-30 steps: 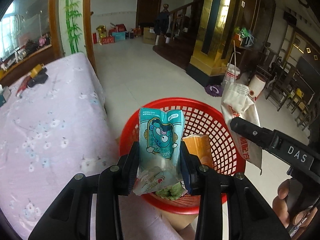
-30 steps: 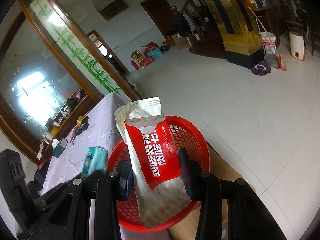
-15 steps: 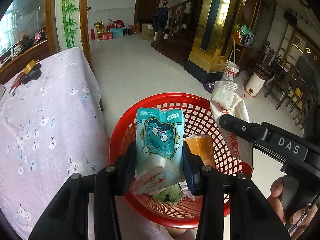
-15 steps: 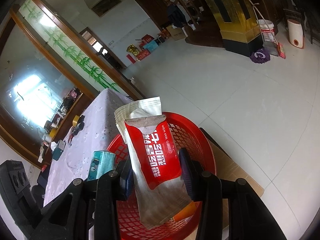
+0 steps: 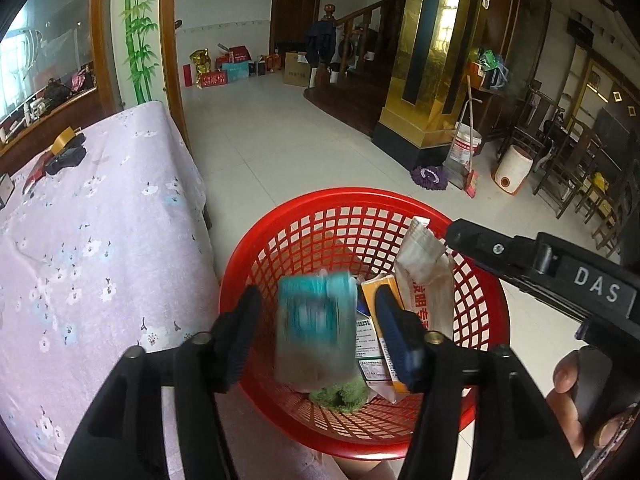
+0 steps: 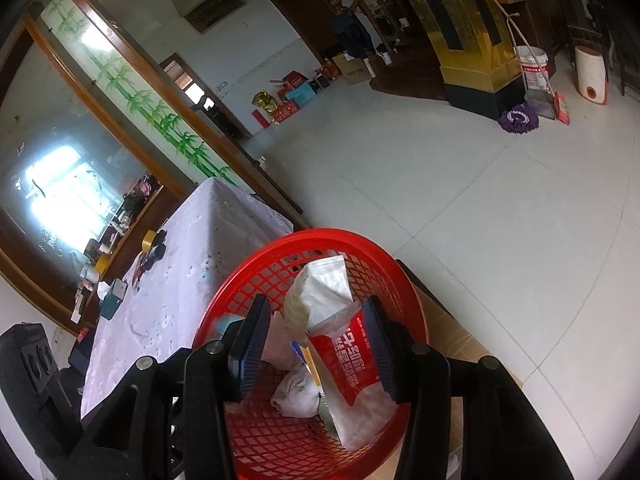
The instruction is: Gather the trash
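Bright window (image 6: 60, 196) glare, fisheye-bent edges, motion-blurred teal packet (image 5: 316, 320)

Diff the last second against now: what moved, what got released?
Both grippers have just been opening over the red basket. The left gripper let go of the teal packet, now blurred between the jaws, apparently dropping in. The right gripper let go of the red wet-wipes pack, which has tipped right against one finger. Unchanged: basket, orange box and green cloth inside it, tablecloth.
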### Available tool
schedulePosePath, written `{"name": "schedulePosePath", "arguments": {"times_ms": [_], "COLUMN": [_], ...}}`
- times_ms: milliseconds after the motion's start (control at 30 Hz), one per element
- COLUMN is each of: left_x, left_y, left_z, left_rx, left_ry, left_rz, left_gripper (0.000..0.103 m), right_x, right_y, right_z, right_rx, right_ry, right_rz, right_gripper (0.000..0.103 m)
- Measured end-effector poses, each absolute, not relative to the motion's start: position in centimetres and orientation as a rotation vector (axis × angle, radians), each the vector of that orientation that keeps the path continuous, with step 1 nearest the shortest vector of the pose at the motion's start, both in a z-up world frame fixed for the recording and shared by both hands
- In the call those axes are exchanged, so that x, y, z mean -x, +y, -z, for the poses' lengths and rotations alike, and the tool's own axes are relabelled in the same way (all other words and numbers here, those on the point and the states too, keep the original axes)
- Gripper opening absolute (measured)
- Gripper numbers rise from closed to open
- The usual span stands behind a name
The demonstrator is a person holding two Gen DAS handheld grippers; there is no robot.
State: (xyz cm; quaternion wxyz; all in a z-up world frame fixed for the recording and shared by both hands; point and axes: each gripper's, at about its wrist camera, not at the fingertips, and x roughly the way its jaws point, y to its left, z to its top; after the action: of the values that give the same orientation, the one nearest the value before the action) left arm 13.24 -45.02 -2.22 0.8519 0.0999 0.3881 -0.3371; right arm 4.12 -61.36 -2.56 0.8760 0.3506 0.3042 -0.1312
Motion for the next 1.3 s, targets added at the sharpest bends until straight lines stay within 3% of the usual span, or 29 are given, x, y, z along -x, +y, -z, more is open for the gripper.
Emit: {"name": "schedulePosePath", "arguments": {"times_ms": [267, 400, 733, 1033, 1300], "left_x": [-12.9, -12.6, -12.4, -8.8, -5.2], "left_y": [-44.9, -44.7, -42.6, -34.2, -26.0], "left_z": [1.9, 1.6, 0.9, -1.1, -1.3], "left_rx": [-0.219, -0.220, -0.237, -0.301, -0.288], "left_ry": [0.797, 0.784, 0.755, 0.581, 0.547], "left_rz": [0.706, 0.692, 0.624, 0.491, 0.432], "left_gripper": [0.073, 0.088, 0.092, 0.093, 0.099], "right_x": [-2.5, -1.5, 0.8, 3.4, 6.1], "right_y": [-61.2, -60.9, -60.0, -53.4, -46.7], "right_z": [0.5, -0.6, -2.4, -3.1, -2.9], "right_rx": [-0.698, -0.661, -0.530, -0.249, -0.177], "right_ry": [0.588, 0.566, 0.552, 0.548, 0.509], "right_rz": [0.309, 0.360, 0.581, 0.724, 0.694], "right_gripper": [0.059, 0.076, 0.094, 0.102, 0.103]}}
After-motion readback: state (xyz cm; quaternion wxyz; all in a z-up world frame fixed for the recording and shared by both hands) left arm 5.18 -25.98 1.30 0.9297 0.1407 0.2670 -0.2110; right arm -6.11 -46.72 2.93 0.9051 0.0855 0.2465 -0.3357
